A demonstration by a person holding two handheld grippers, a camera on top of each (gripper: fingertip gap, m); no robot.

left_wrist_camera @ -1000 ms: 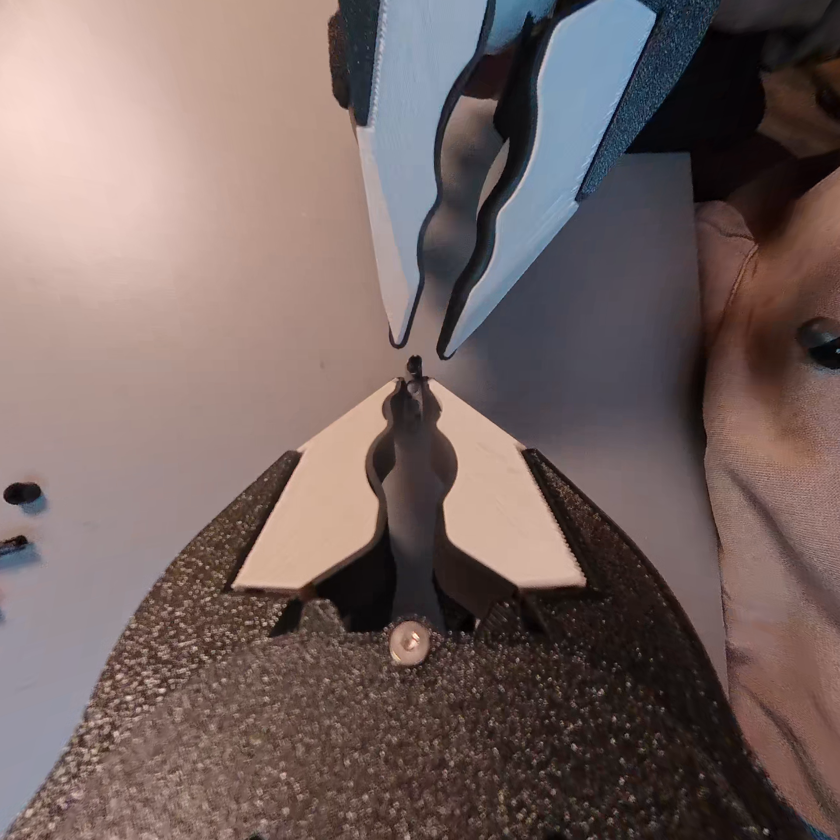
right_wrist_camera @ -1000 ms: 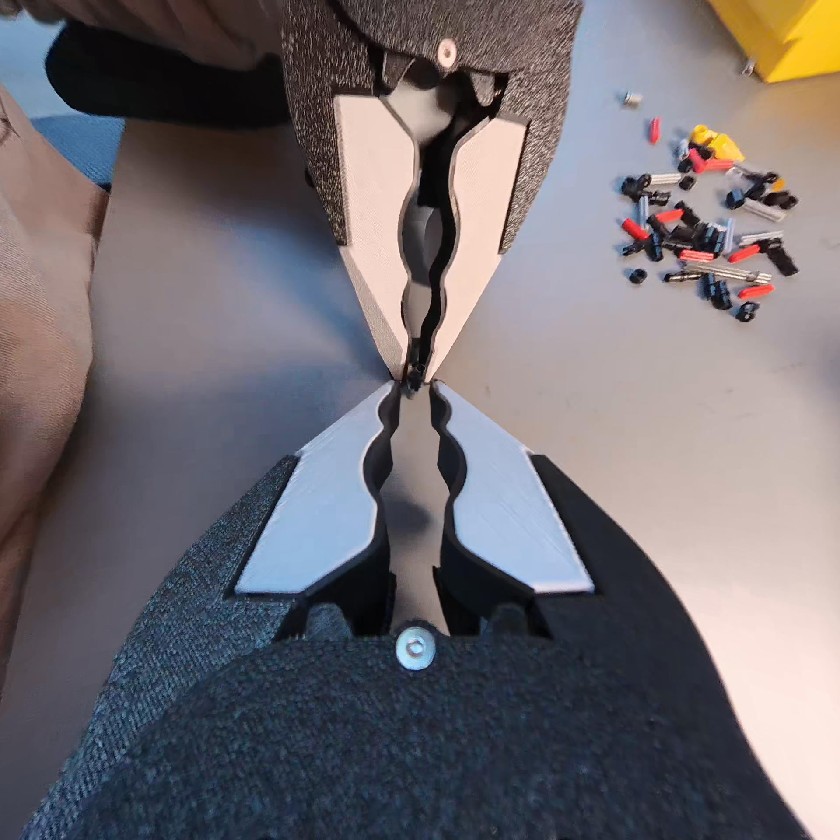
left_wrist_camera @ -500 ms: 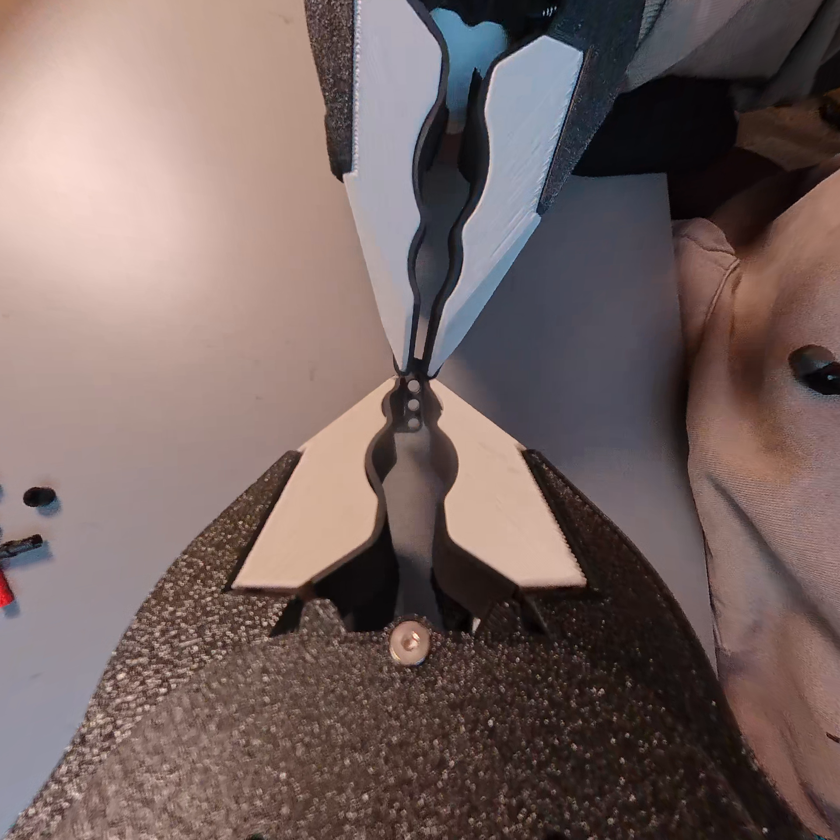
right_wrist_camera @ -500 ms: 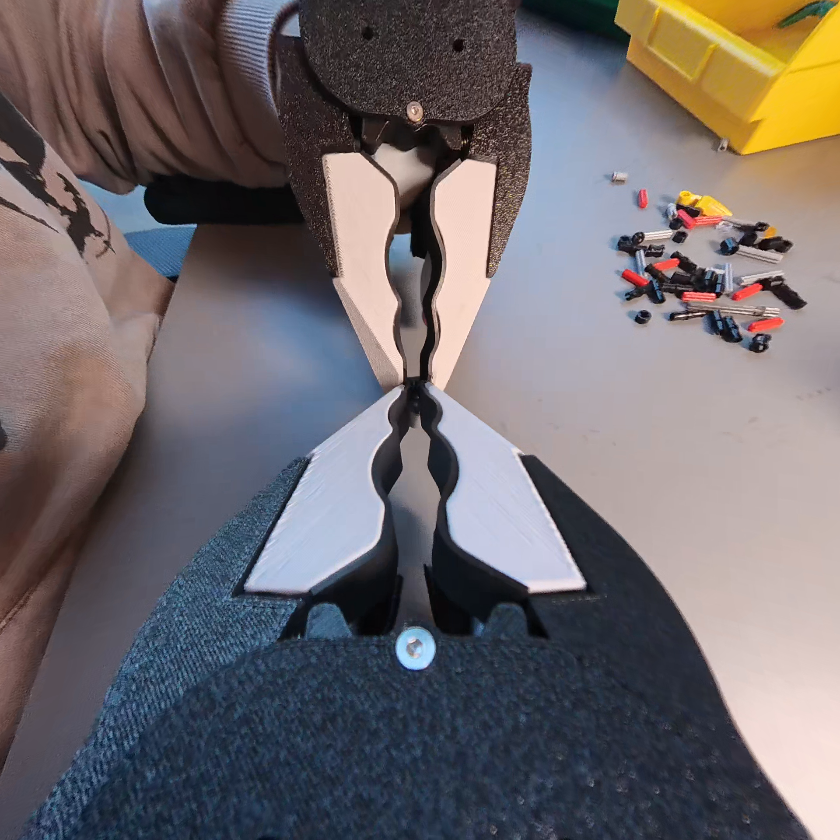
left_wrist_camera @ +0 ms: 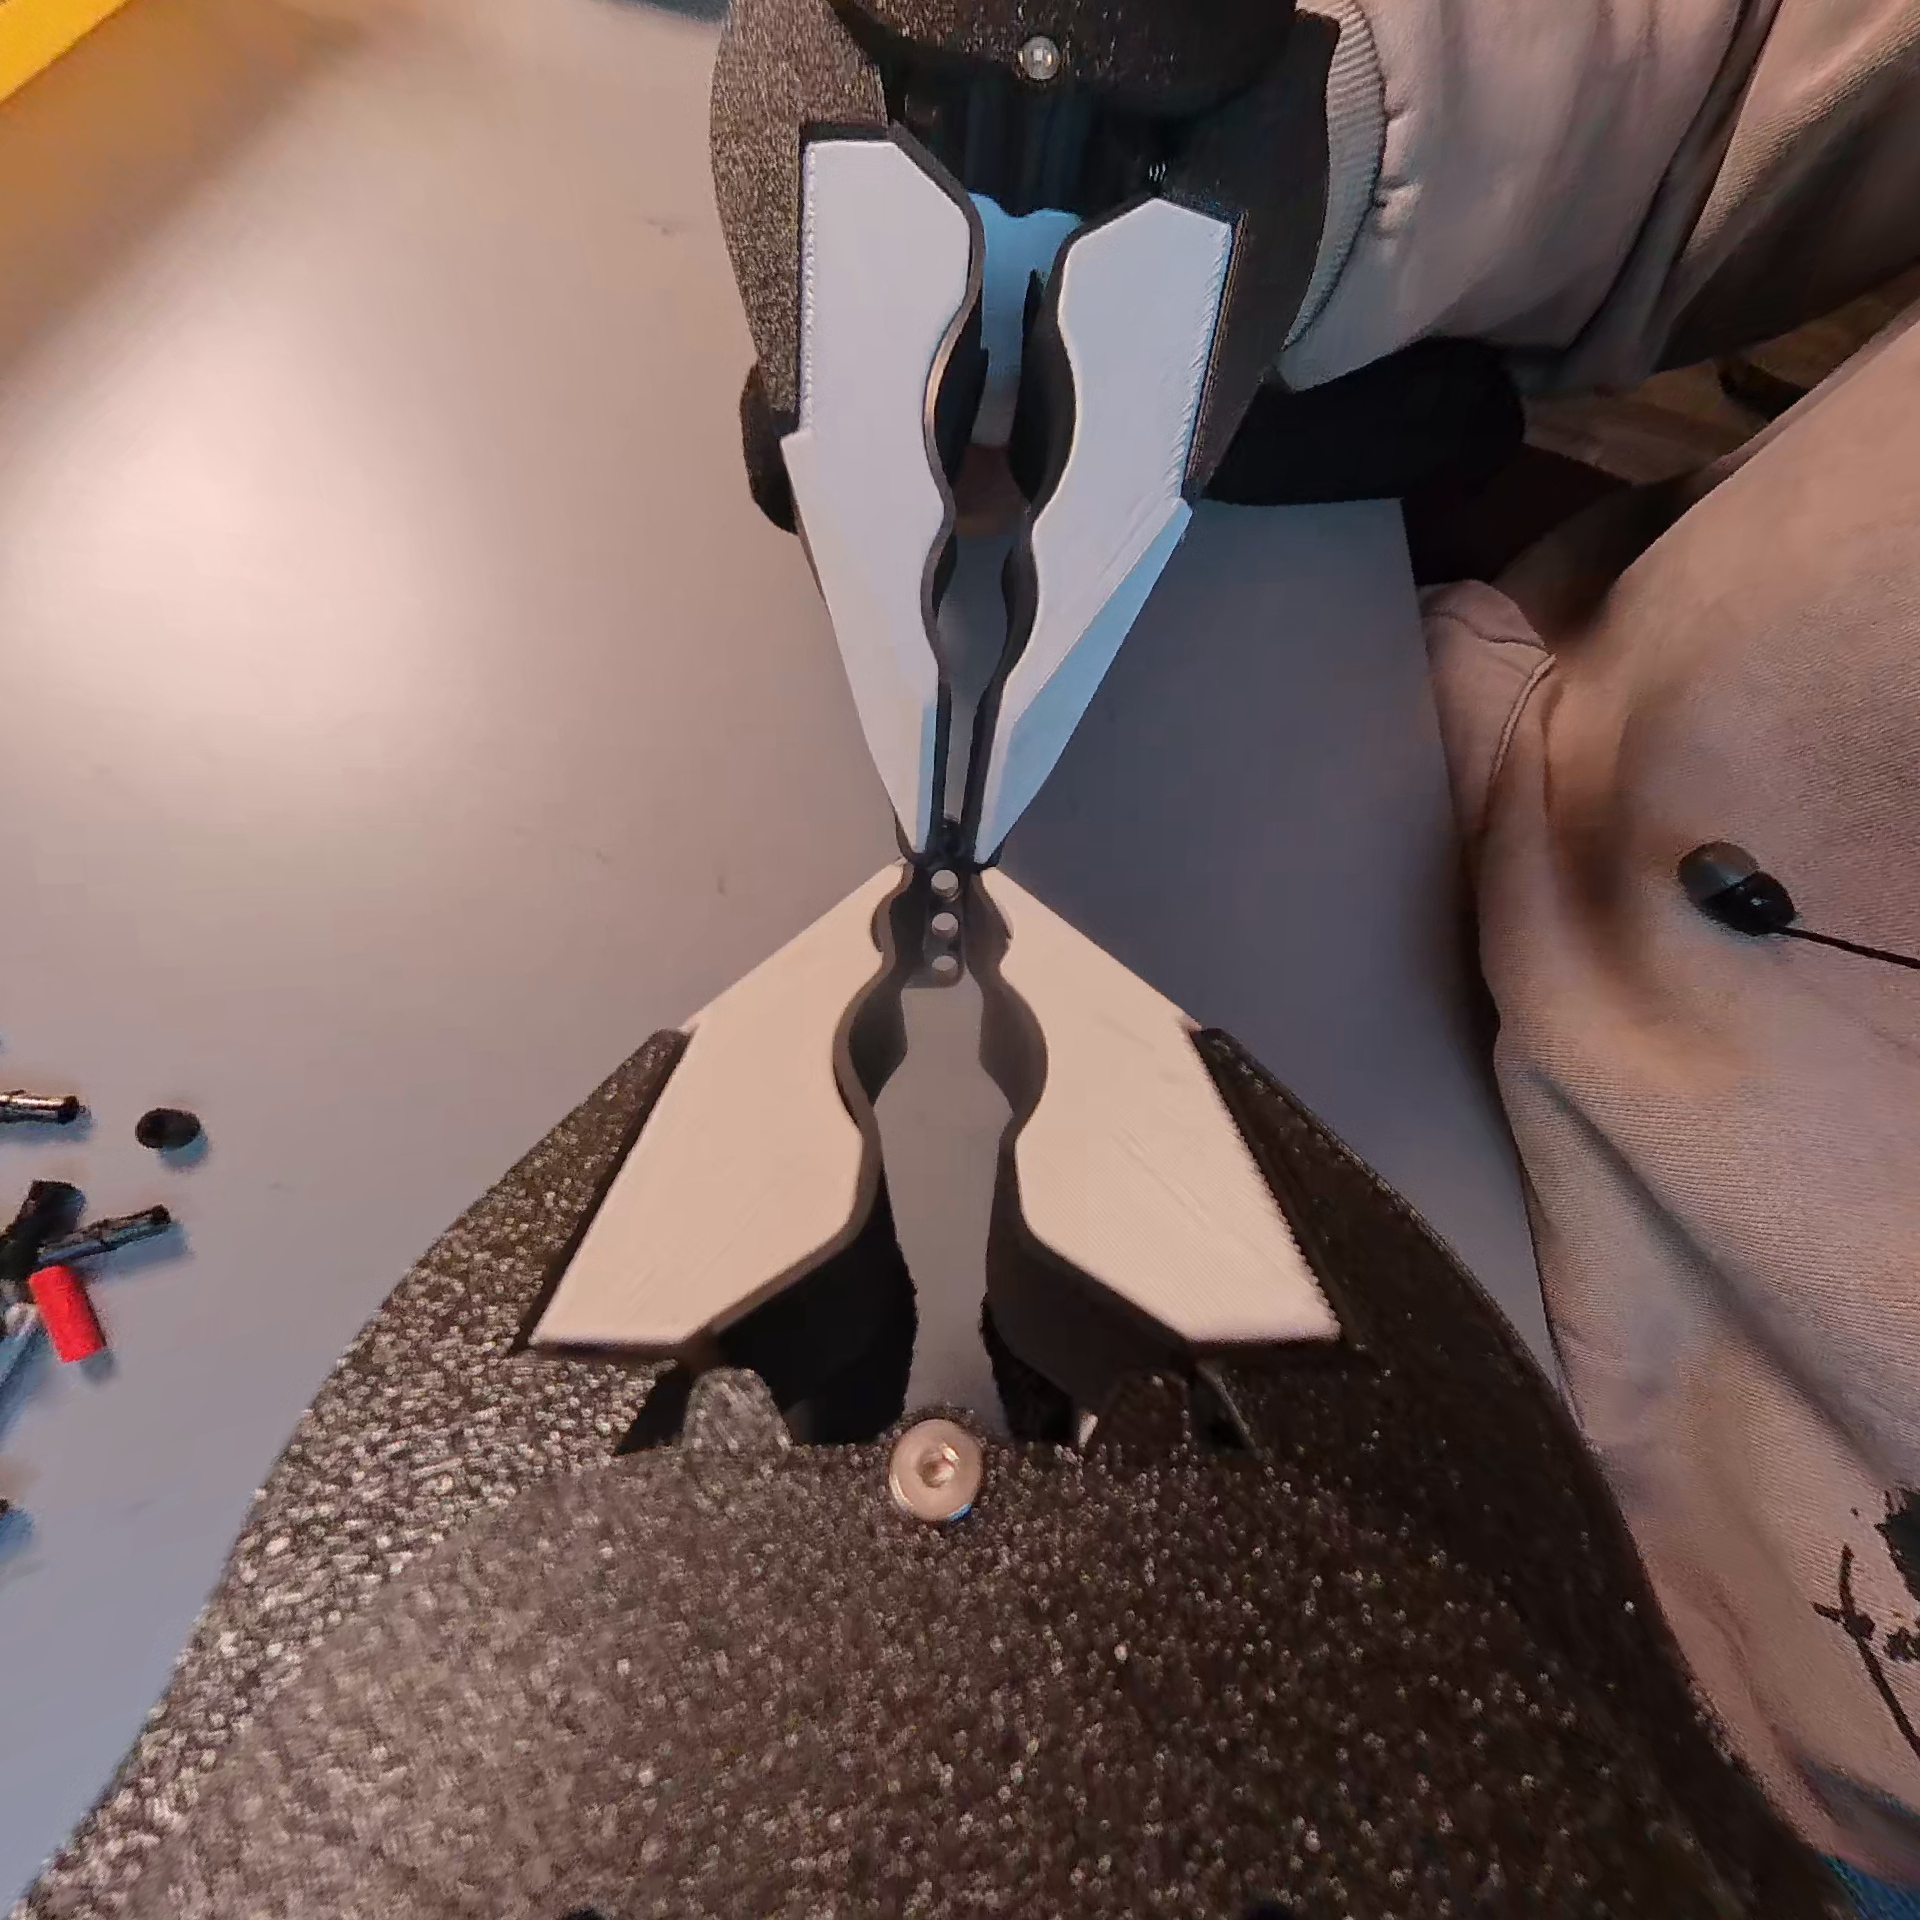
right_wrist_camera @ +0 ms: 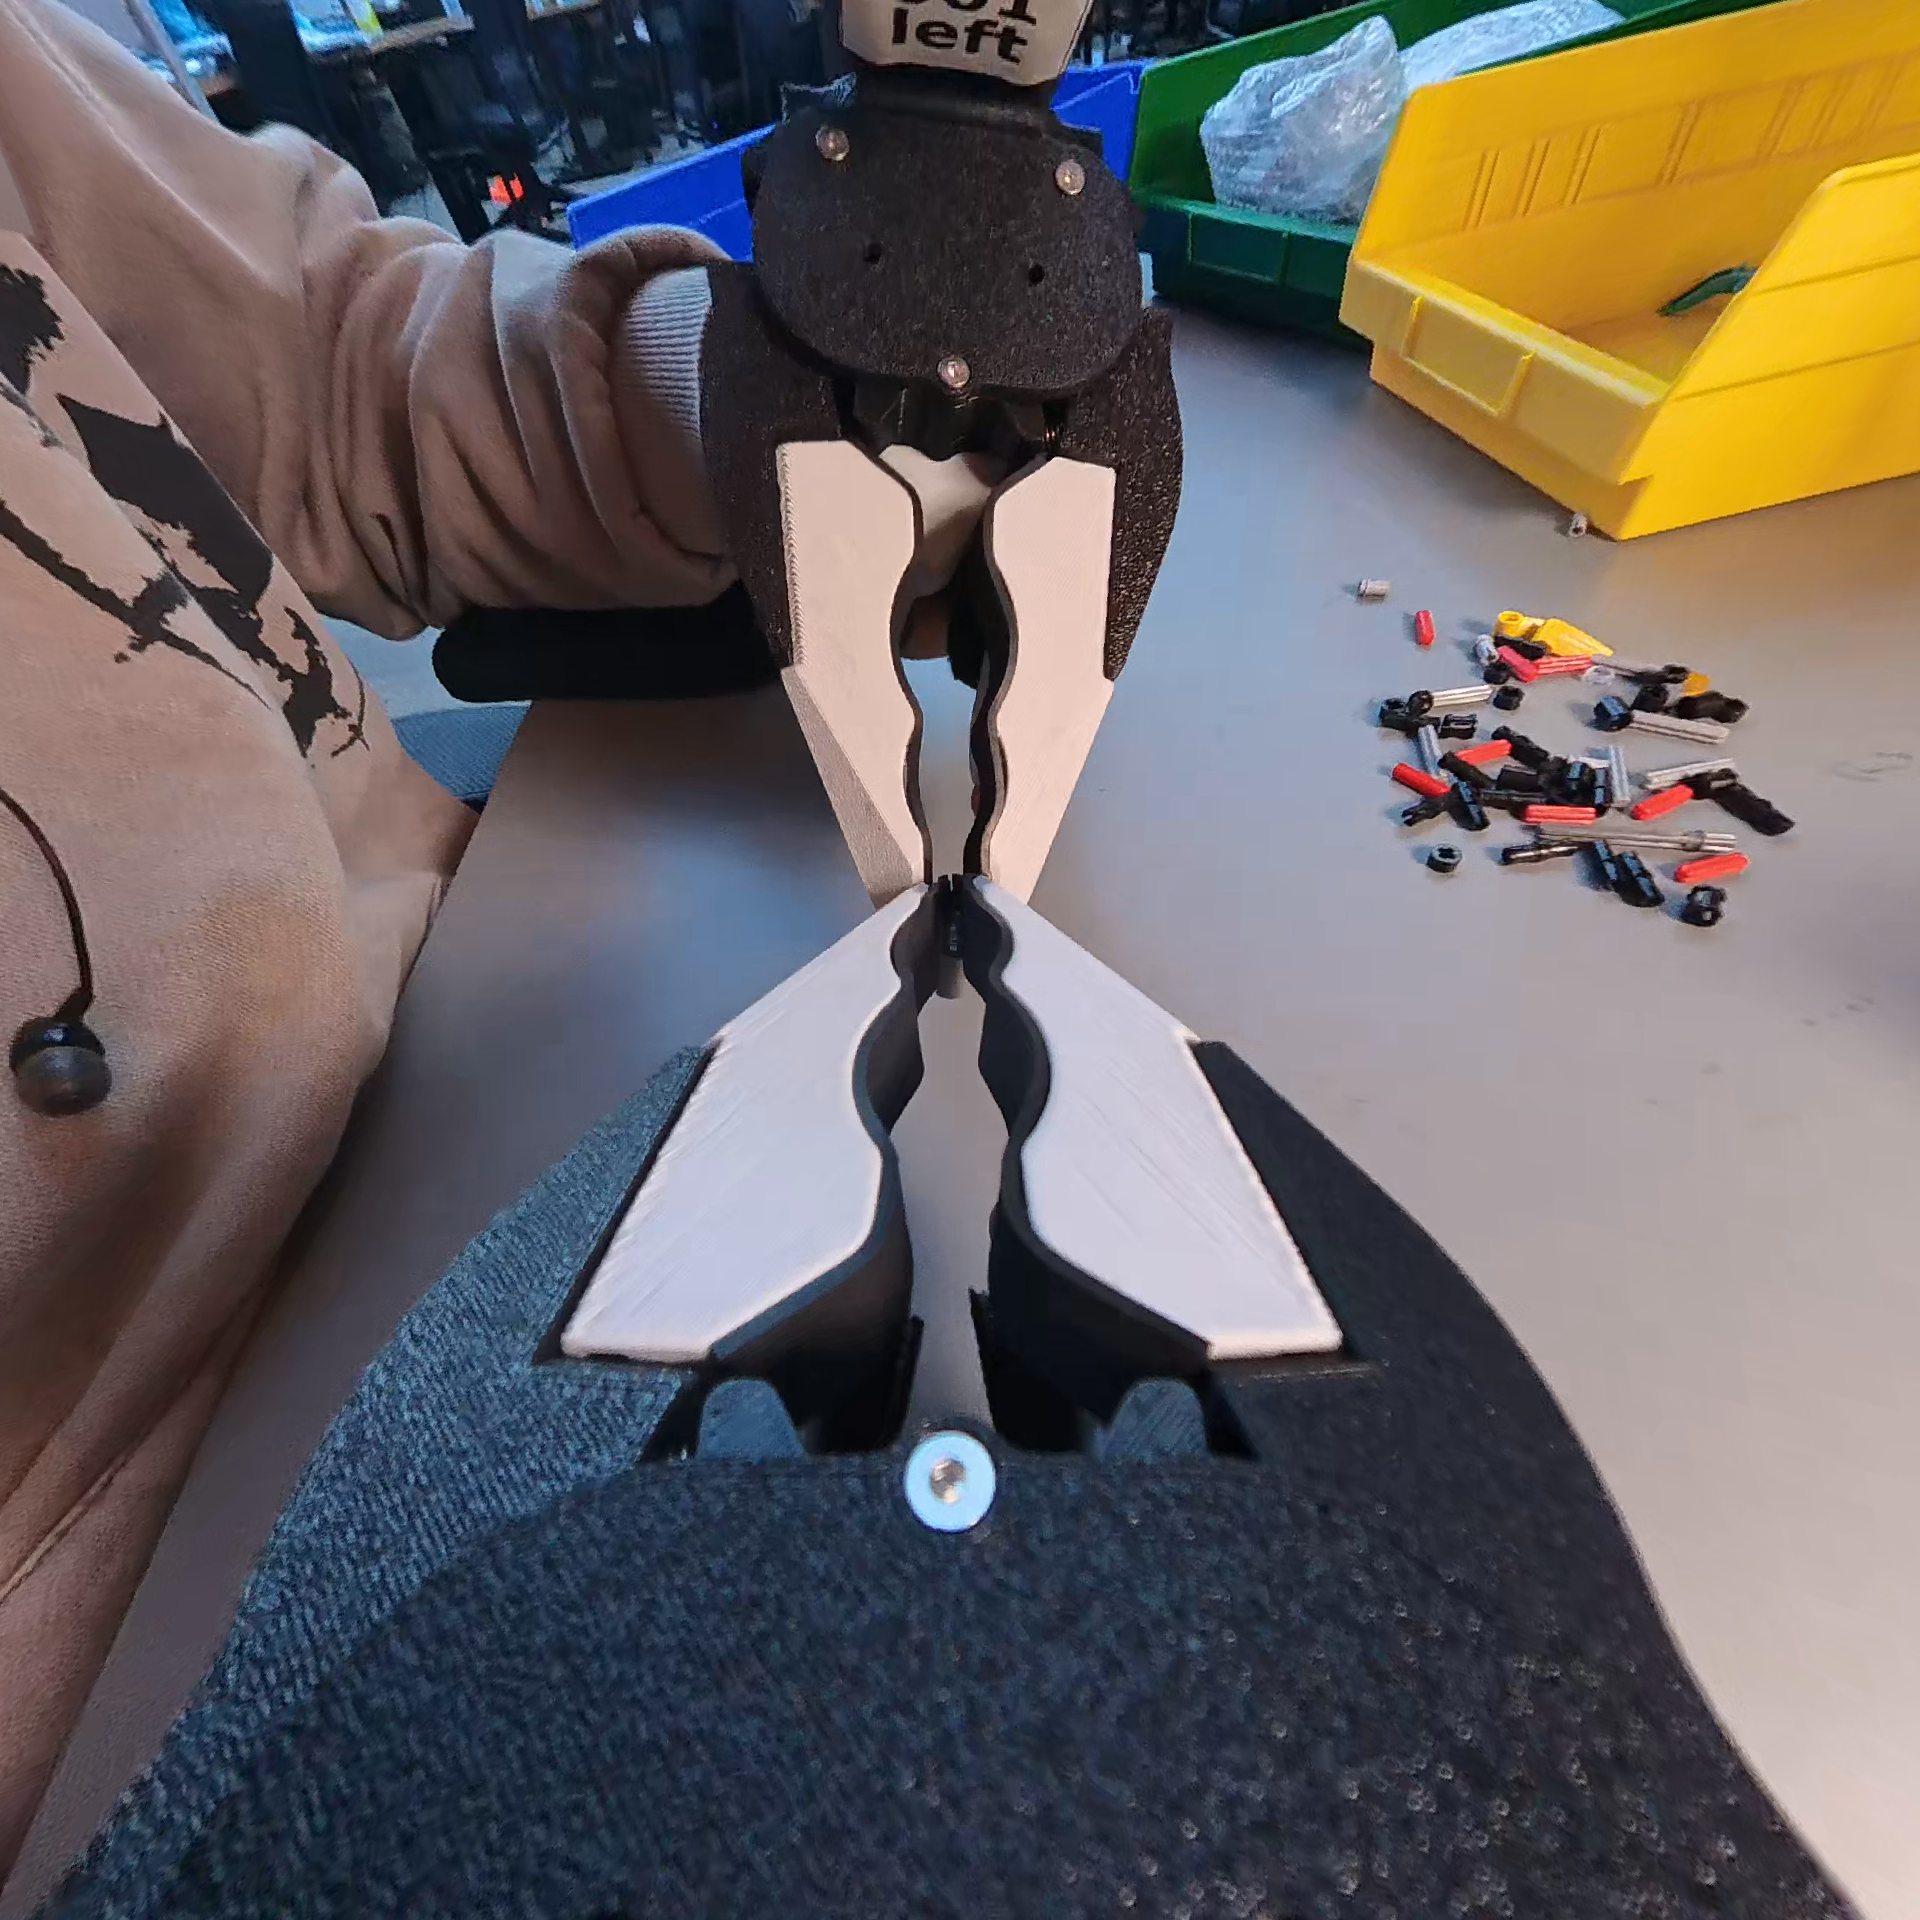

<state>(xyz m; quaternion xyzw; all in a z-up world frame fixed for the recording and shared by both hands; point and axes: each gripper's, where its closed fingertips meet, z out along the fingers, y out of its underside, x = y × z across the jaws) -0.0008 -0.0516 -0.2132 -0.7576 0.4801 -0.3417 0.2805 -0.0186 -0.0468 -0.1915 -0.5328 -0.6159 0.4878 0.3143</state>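
My left gripper point(left_wrist_camera: 943, 896) is shut on a small black beam point(left_wrist_camera: 943, 940) with three holes, held at its tips above the grey table point(left_wrist_camera: 416, 727). My right gripper point(left_wrist_camera: 951, 847) meets it tip to tip from the far side, shut on a small black pin point(left_wrist_camera: 951, 831) at the beam's far end. In the right wrist view, my right gripper point(right_wrist_camera: 948, 906) pinches the thin black part point(right_wrist_camera: 948, 940), and the left gripper point(right_wrist_camera: 951, 868) points down at it from above. How the pin and beam join is hidden between the fingertips.
A loose pile of small black, red and grey parts point(right_wrist_camera: 1558, 769) lies on the table point(right_wrist_camera: 1351, 1143) to the right; a few of them also show in the left wrist view point(left_wrist_camera: 62, 1247). Yellow point(right_wrist_camera: 1662, 343), green point(right_wrist_camera: 1247, 239) and blue point(right_wrist_camera: 665, 208) bins stand behind. A person's beige sleeve point(right_wrist_camera: 416, 416) and torso are close by. Less than 4 cm separates the two grippers' tips.
The right gripper came up to the left gripper's tip and shut on the black part. More of the beam now shows between the left fingers. Both grippers tilted up.
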